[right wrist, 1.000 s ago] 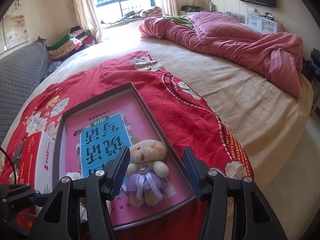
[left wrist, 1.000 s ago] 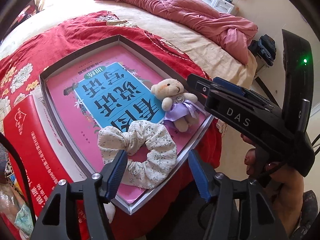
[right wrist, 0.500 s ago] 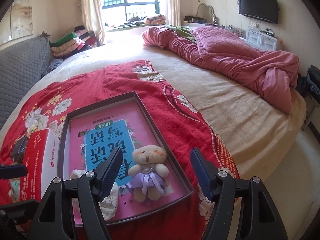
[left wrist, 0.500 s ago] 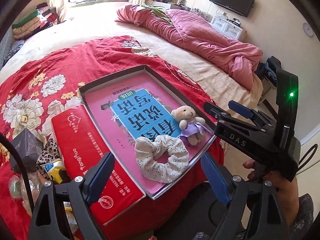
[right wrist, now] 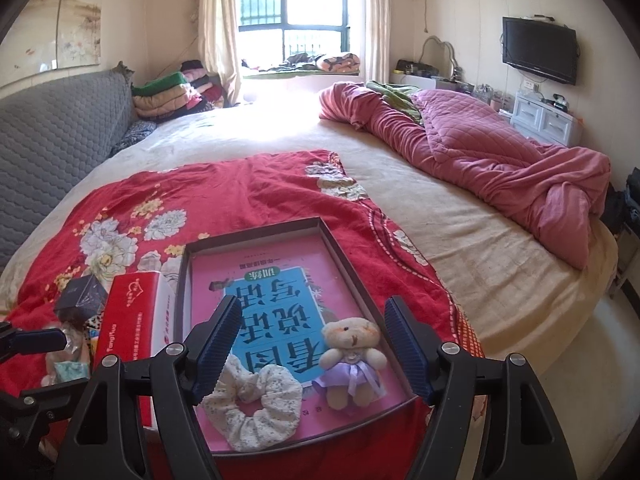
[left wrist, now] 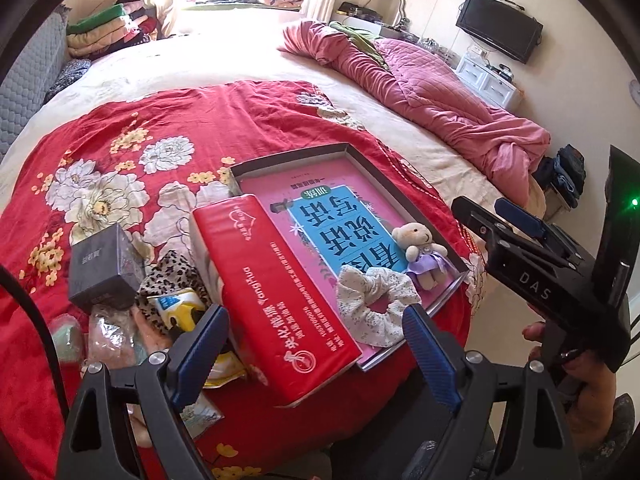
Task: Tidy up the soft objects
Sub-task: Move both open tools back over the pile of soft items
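Note:
A shallow dark tray (left wrist: 288, 158) (right wrist: 256, 232) lies on the red flowered blanket with a pink and blue book inside. On the book's near end sit a small teddy bear in a purple dress (left wrist: 420, 248) (right wrist: 350, 356) and a white floral scrunchie (left wrist: 374, 304) (right wrist: 256, 404). My left gripper (left wrist: 312, 320) hangs open above the red tissue pack (left wrist: 272, 300), holding nothing. My right gripper (right wrist: 313, 308) hovers above the bear and the scrunchie, its jaws opening, with nothing between them. In the left wrist view the right gripper (left wrist: 484, 208) reaches in from the right, beside the tray.
Left of the tissue pack lie a leopard-print scrunchie (left wrist: 168, 276), a dark box (left wrist: 100, 268), a yellow toy (left wrist: 176, 308) and some plastic bags. A rumpled pink quilt (right wrist: 500, 164) lies at the far right of the bed. The bed's edge runs just past the tray.
Both grippers have drawn back and up from the tray and opened wider. The bear and the floral scrunchie stay in place, now smaller in view; the clutter on the left has come into sight.

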Tool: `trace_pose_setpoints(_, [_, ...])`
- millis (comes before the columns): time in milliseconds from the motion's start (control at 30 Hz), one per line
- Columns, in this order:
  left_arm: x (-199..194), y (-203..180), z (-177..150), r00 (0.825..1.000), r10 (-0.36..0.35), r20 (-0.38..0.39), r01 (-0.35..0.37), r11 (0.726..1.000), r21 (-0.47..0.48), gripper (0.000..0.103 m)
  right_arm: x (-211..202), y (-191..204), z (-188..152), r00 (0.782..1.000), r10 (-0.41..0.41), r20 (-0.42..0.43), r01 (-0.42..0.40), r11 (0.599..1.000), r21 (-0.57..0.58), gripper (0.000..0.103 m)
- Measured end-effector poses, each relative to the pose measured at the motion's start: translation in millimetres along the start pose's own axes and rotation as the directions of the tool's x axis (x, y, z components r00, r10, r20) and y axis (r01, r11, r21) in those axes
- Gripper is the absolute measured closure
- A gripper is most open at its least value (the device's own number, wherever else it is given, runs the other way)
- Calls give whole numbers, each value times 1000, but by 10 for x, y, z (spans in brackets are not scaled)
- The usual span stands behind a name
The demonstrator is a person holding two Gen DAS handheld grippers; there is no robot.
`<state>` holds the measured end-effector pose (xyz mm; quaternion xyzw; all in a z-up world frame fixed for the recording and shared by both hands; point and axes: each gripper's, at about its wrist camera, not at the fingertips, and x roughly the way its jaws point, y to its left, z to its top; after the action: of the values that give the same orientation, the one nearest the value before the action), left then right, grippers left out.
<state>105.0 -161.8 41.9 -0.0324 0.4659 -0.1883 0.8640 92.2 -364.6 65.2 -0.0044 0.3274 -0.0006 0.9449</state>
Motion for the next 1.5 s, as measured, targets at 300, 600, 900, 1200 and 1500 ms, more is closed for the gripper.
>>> trace_pose_setpoints(300, [-217, 339, -87, 996, 84, 25, -82, 995, -61, 15, -198, 430, 55, 998, 51, 22, -49, 995, -91, 28])
trace_pose_setpoints(600, [-421, 650, -186, 990, 134, 48, -128, 985, -114, 15, -329, 808, 47, 996, 92, 19, -88, 985, -149, 28])
trace_pose_setpoints(900, [-606, 1000, -328, 985, 166, 48, -156, 972, -177, 15, -440, 1290, -39, 987, 161, -9, -160, 964, -212, 27])
trace_pose_setpoints(1200, [-810, 1326, -432, 978, 199, 62, -179, 955, -239, 15, -510, 1701, -123, 974, 225, -39, -228, 942, -246, 27])
trace_pose_setpoints(1500, [-925, 1738, -529, 962, 269, 50, -243, 922, -302, 15, -526, 1947, -226, 959, 272, -76, -283, 921, -267, 27])
